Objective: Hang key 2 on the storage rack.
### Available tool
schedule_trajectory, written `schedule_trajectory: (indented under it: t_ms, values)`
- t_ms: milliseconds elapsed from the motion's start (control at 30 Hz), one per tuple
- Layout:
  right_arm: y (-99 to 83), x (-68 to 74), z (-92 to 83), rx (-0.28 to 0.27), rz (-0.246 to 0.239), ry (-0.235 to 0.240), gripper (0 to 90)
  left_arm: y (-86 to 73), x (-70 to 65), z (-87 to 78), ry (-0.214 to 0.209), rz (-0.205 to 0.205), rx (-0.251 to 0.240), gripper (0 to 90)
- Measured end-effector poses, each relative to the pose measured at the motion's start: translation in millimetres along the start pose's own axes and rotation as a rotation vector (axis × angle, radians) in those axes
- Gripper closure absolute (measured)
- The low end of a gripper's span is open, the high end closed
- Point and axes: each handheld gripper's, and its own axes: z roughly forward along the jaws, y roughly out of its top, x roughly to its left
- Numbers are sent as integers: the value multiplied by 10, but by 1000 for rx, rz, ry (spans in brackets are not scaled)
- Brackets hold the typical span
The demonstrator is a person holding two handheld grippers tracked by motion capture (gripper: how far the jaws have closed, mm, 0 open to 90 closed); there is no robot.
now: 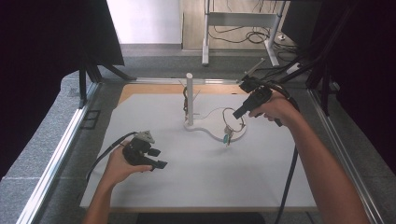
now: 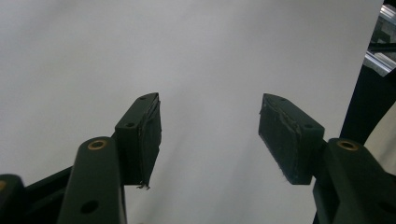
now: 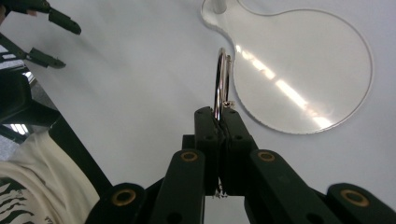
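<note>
My right fingers [image 3: 219, 122] pinch the key ring [image 3: 221, 79]: thin, stiff, light, slippery metal, keys dangling below; left fingers [image 2: 210, 135] released.

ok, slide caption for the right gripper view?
Right gripper shut on a metal key ring, held above the clear round acrylic base plate.
</note>
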Motion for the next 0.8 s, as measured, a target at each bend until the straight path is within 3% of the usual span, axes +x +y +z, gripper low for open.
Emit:
schedule_trajectory:
  t_ms: [800]
  values:
    - [264, -230, -19, -30, 55, -18, 875, -2, 5, 1, -1, 8, 1, 397]
